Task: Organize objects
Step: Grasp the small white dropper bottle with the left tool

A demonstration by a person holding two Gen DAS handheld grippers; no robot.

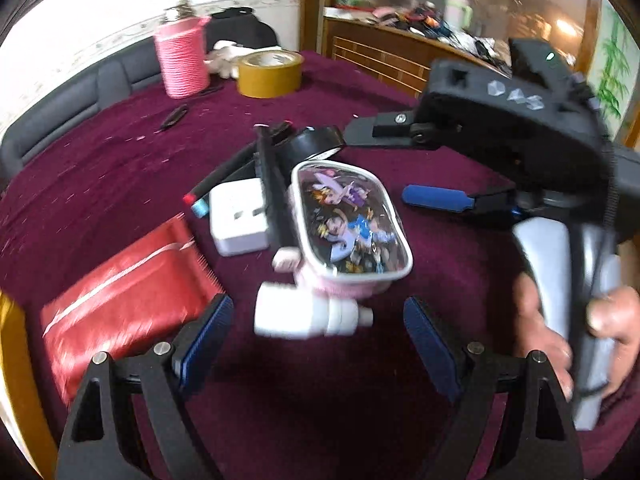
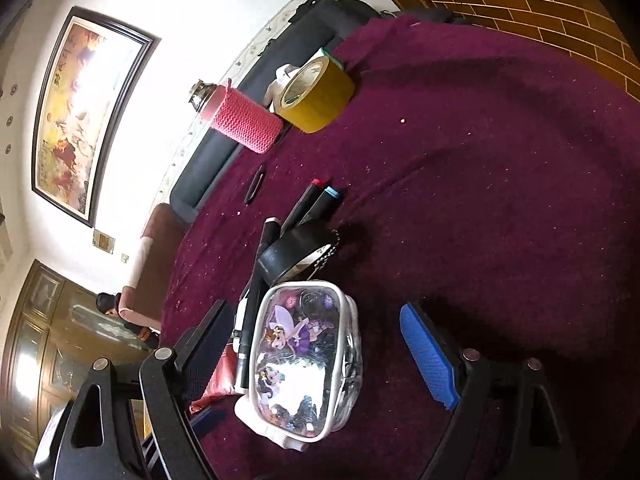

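Above the pouch (image 2: 304, 360), right hand-held gripper (image 2: 316, 360) gapes empty.

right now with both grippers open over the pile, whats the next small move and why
Probably ease the left gripper forward and down around the white bottle. Its fingers already stand open on either side of the bottle, which lies free at the near edge of the pile, while the right gripper is open over the cartoon pouch.

You are working in a home living room: framed painting (image 2: 86, 108) on the wall, dark sofa (image 2: 256, 92), wooden cabinet (image 2: 44, 344), cloth-covered surface (image 2: 480, 200).
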